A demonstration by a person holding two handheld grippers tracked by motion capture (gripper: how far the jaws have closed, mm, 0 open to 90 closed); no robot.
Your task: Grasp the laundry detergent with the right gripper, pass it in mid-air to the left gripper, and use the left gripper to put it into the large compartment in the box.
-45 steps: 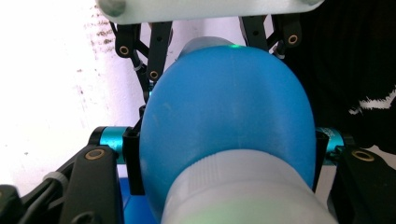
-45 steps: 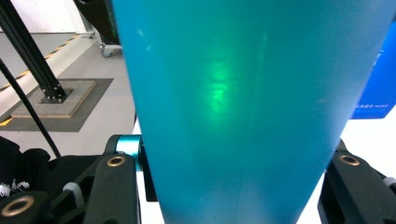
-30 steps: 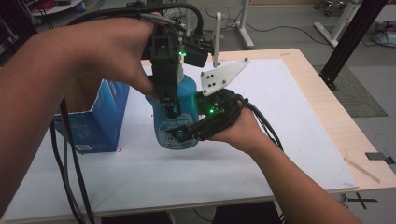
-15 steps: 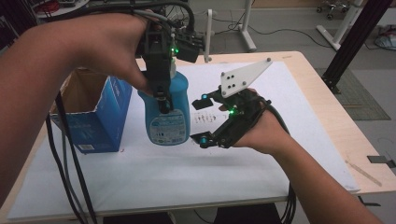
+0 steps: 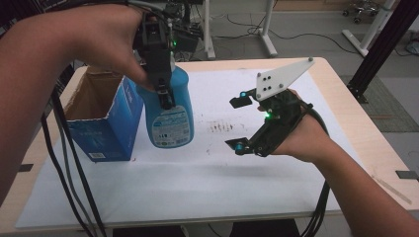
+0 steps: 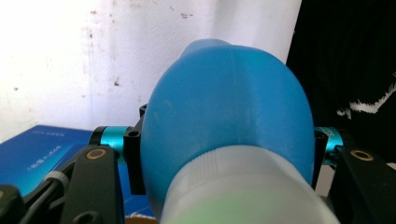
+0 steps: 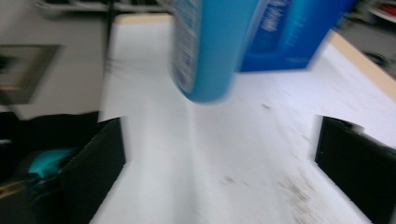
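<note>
A blue bottle (image 5: 168, 116) with a white label hangs upright just above the white sheet. My left gripper (image 5: 159, 74) comes down from above and is shut on the bottle's top. In the left gripper view the bottle (image 6: 224, 107) swells out between the two jaws of the left gripper (image 6: 224, 144). My right gripper (image 5: 239, 123) lies on its side to the right of the bottle, apart from it. Its jaws have just been opening and nothing is between them. In the right gripper view the right gripper (image 7: 219, 158) faces the blurred bottle (image 7: 205, 51) farther off.
An open blue cardboard box (image 5: 101, 116) stands just left of the bottle, and again behind it (image 7: 294, 32). A white sheet (image 5: 207, 187) covers the wooden table (image 5: 365, 148), with brownish smudges (image 5: 220, 127) near its middle. Black cables (image 5: 64, 163) hang from my left hand.
My right gripper has come off the bottle's lower part, opened wide and drawn back to the right. My left gripper has carried the bottle up and left, toward the box.
</note>
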